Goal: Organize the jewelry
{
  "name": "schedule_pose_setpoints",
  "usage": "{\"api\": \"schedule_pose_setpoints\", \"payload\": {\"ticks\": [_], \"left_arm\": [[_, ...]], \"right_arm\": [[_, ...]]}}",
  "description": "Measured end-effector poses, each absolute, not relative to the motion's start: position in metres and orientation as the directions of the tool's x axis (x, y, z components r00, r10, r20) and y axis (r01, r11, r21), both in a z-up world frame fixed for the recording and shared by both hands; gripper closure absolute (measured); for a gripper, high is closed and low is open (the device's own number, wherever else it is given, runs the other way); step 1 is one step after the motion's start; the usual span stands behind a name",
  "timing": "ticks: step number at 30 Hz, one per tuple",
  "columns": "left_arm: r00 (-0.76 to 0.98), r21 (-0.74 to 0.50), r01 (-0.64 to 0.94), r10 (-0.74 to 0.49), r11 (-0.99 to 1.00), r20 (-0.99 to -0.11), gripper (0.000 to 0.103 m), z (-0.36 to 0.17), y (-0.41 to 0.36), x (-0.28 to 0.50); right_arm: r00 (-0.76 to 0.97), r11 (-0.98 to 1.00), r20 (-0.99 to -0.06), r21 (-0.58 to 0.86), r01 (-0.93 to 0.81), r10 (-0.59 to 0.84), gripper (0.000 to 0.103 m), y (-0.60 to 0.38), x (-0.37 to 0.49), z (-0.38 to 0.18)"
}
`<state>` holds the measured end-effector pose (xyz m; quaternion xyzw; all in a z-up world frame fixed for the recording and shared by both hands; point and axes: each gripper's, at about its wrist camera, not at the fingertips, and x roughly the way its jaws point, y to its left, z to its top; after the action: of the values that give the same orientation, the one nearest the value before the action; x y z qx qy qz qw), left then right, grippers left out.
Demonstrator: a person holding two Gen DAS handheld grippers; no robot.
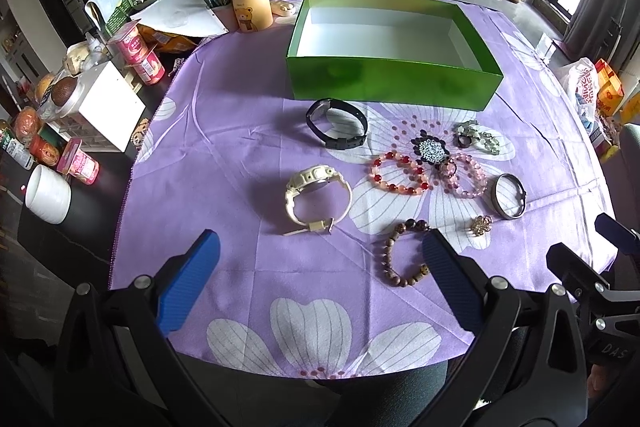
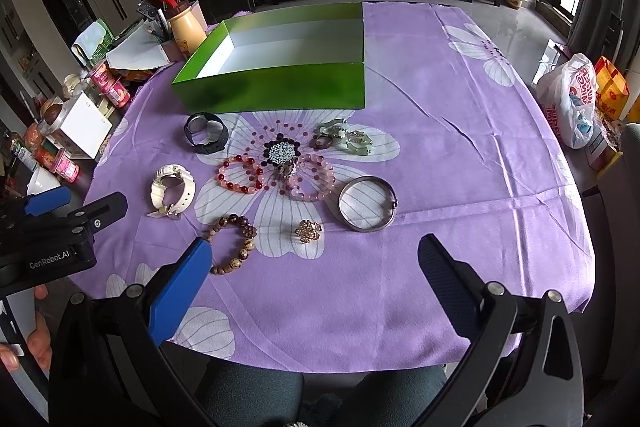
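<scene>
Your left hand-held gripper (image 1: pixel 320 267) gapes empty — the cream watch (image 1: pixel 318 197) sits at twelve o'clock, nearer than the right's reach.

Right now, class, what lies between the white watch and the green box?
The black watch lies between the white watch and the green box, just before the box's front wall. The left wrist view shows it best.

two watches (image 1: pixel 337 124), four bead bracelets (image 1: pixel 399 174), one box (image 1: pixel 394 51)
</scene>
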<state>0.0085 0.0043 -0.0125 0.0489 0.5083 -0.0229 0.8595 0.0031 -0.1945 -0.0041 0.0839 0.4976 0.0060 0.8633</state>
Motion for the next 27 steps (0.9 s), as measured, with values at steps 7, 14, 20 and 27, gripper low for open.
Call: {"api": "schedule_pose_setpoints", "payload": {"ticks": [7, 14, 20, 27], "left_arm": [[0.502, -0.056, 0.103, -0.100, 0.993, -0.859, 0.002, -0.017, 0.011, 0.012], [0.515, -0.061, 0.142, -0.126, 0.988, -0.848, 0.002, -0.048, 0.010, 0.010], [0.520, -0.040, 0.214, -0.148, 0.976, -0.841, 0.012, -0.074, -0.003, -0.001], [0.494, -0.052, 0.263, -0.180, 0.964, -0.851, 0.036, -0.097, -0.020, 0.005]], "right_arm": [[0.545, 0.986, -0.829, 0.165, 0.029, 0.123, 0.001, -0.202, 0.006, -0.011], [0.545, 0.980, -0.817, 0.194, -0.051, 0.190, 0.002, -0.206, 0.005, -0.043], [0.507, 0.970, -0.828, 0.190, -0.149, 0.240, 0.037, -0.191, 0.003, -0.076], [0.500, 0.964, -0.825, 0.214, -0.157, 0.265, 0.060, -0.186, 0.019, -0.097]]}}
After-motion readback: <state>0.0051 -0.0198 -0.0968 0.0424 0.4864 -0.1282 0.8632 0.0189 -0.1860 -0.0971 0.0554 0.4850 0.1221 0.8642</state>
